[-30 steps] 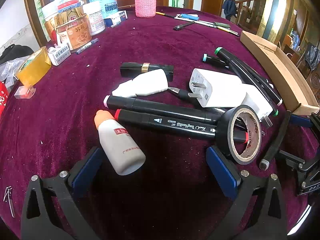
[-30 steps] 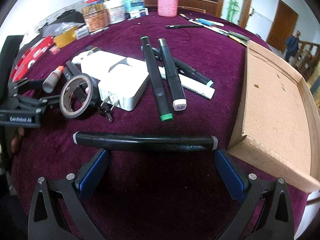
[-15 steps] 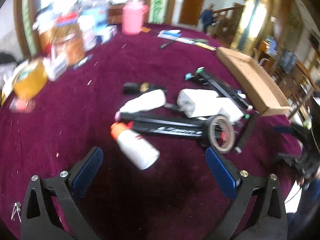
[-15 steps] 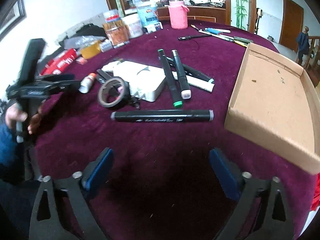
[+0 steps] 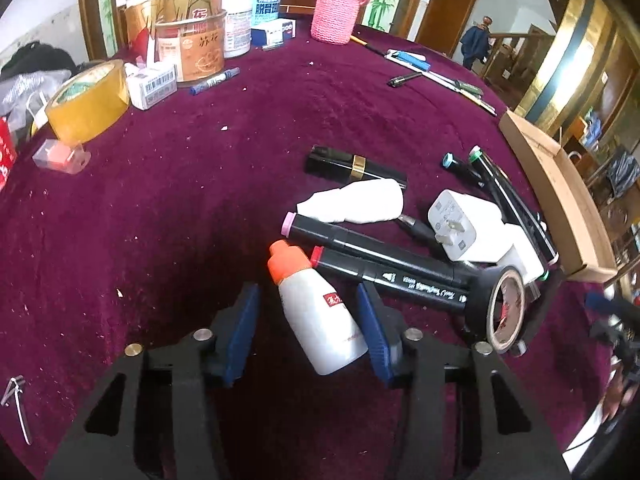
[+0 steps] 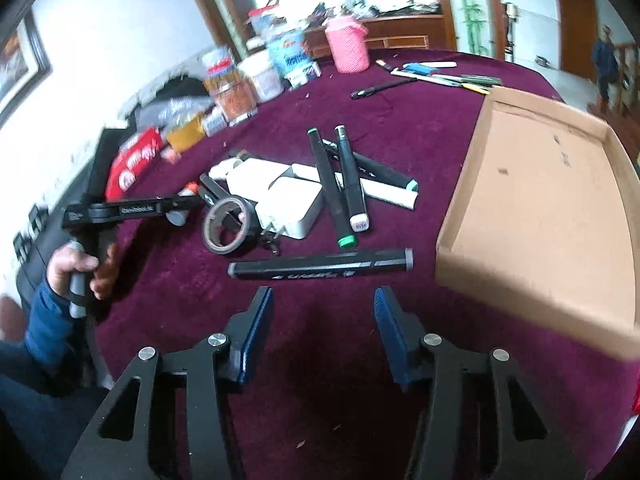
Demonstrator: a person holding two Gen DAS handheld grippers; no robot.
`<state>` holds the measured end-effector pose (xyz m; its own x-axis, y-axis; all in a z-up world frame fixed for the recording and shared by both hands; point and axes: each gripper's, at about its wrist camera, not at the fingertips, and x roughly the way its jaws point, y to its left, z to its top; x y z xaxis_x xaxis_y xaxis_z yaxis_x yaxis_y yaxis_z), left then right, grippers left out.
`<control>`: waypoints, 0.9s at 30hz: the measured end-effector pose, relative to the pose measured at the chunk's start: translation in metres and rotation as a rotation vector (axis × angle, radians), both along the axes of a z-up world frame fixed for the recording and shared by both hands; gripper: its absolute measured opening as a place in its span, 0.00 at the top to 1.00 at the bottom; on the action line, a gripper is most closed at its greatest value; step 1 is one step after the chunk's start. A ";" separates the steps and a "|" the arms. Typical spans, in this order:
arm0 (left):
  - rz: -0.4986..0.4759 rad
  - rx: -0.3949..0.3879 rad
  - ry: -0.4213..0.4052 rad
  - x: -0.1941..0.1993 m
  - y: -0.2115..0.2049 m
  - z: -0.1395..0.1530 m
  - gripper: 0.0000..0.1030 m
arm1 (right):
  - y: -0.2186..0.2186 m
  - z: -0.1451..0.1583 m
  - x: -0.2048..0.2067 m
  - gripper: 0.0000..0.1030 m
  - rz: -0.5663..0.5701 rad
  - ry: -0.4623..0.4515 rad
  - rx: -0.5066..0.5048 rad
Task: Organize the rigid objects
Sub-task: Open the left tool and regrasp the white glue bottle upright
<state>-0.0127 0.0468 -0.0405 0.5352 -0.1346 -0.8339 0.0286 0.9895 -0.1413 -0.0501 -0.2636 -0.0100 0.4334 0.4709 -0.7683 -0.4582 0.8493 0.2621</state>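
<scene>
Maroon velvet covers the whole counter (image 5: 160, 208), and it's pretty cluttered: jars, a roll of yellow tape (image 5: 86, 106) and a pink knitted cup cover (image 5: 336, 8) along the far edge, then a heap of stuff near the middle.

Left gripper (image 5: 306, 322) has just been closing to a narrowish gap, and the little white bottle with the orange cap (image 5: 316, 308) sits between its blue pads. The right-hand pad looks about on it, the left one has a clear gap, so it's not pinched. Black markers (image 5: 384, 264) lie just beside the bottle, with a black tape roll (image 5: 500, 308) leaning at their ends and a white charger plug (image 5: 464, 228) behind.

Right gripper (image 6: 322, 324) has been closing too, with nothing between its pads. One grey-tipped black marker (image 6: 320, 266) lies crosswise just ahead of it, apart from the fingertips. Cardboard tray (image 6: 540, 216) sits to the right, bare inside.
</scene>
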 end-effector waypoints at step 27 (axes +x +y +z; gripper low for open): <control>-0.063 0.080 -0.043 -0.002 -0.014 -0.003 0.47 | 0.074 -0.025 0.017 0.76 0.365 0.081 -0.345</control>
<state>-0.0146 0.0327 -0.0430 0.5635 -0.1033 -0.8197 0.0958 0.9936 -0.0593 -0.0327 -0.1899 -0.0349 0.2203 0.2933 -0.9303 -0.7314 0.6807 0.0414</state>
